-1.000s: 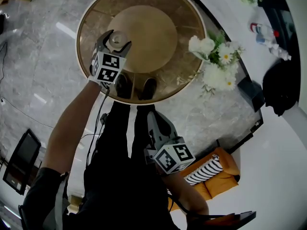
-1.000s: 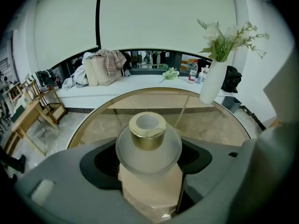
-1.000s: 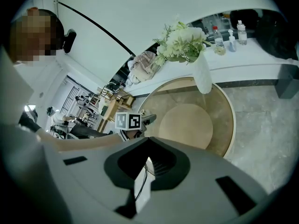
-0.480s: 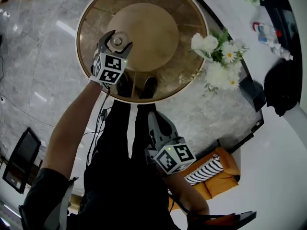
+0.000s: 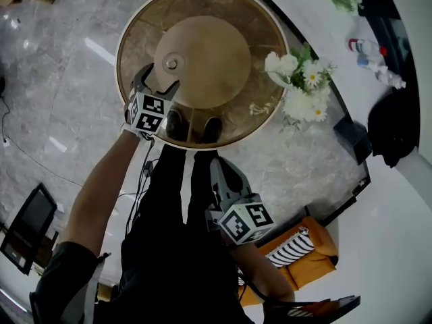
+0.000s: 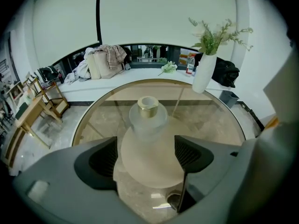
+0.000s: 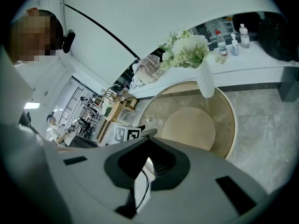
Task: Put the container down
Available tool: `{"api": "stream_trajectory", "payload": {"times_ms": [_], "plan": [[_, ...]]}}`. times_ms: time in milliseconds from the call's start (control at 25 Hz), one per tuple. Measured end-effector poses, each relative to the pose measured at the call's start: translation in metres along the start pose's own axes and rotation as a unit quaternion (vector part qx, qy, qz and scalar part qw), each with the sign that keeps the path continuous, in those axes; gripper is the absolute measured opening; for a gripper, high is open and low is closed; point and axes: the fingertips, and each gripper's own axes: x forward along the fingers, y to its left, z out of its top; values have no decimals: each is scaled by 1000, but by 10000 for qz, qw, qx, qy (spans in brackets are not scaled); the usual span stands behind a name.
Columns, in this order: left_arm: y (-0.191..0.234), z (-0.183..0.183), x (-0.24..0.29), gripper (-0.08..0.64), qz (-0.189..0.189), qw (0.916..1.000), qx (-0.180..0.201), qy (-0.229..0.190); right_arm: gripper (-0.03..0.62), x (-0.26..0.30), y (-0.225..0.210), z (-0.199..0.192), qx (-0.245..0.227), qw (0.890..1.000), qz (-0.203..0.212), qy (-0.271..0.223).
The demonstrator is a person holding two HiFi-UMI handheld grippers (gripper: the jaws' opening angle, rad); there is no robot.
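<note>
Overhead a mere cap, container frosted-bodied from left gripper, fingers just opened off it, right gripper fingers closed, empty.

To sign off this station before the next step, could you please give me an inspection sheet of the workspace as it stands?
Surface: round glass table, gold rim, tan base disc beneath the glass.
Job's things: frosted container stands upright on the glass, let go.
Clutter: white vase of flowers at the table's edge.
Grippers: left gripper open, its jaws have just been opening, nothing between them, the container just beyond the tips; right gripper shut, empty, away from the table.
Cables: black cable hangs along the left arm.
Surroundings: marble floor, white ledge with bottles, orange seat.
</note>
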Motion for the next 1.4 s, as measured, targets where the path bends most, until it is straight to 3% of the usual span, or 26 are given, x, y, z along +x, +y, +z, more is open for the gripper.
{"api": "stream_trajectory", "payload": {"times_ms": [120, 360, 520, 600, 760, 880, 1160, 1400], "plan": [[-15, -13, -26, 368, -161, 9996, -182, 140, 6, -7, 9, 8, -113, 9999, 41, -64], [-36, -12, -115, 368, -240, 9940, -1062, 98, 6, -18, 31, 32, -497, 9977, 229, -394], [-41, 12, -189, 367, -93, 9868, -1589, -303, 6, -37, 46, 64, -657, 9951, 229, -709], [-51, 32, -228, 367, -162, 9855, -1596, -553, 6, -51, 58, 79, -771, 9930, 273, -855], [-80, 82, -302, 365, -416, 9862, -1262, -987, 6, -84, 92, 103, -1173, 9868, 442, -1027], [-91, 123, -353, 356, -467, 9819, -1126, -1448, 6, -108, 120, 120, -1427, 9806, 591, -1211], [-107, 201, -451, 265, -552, 9567, -1180, -2602, 6, -164, 178, 143, -1702, 9667, 954, -1655], [-114, 224, -502, 179, -686, 9382, -1528, -3029, 6, -198, 214, 146, -2024, 9528, 1197, -1918]]}}
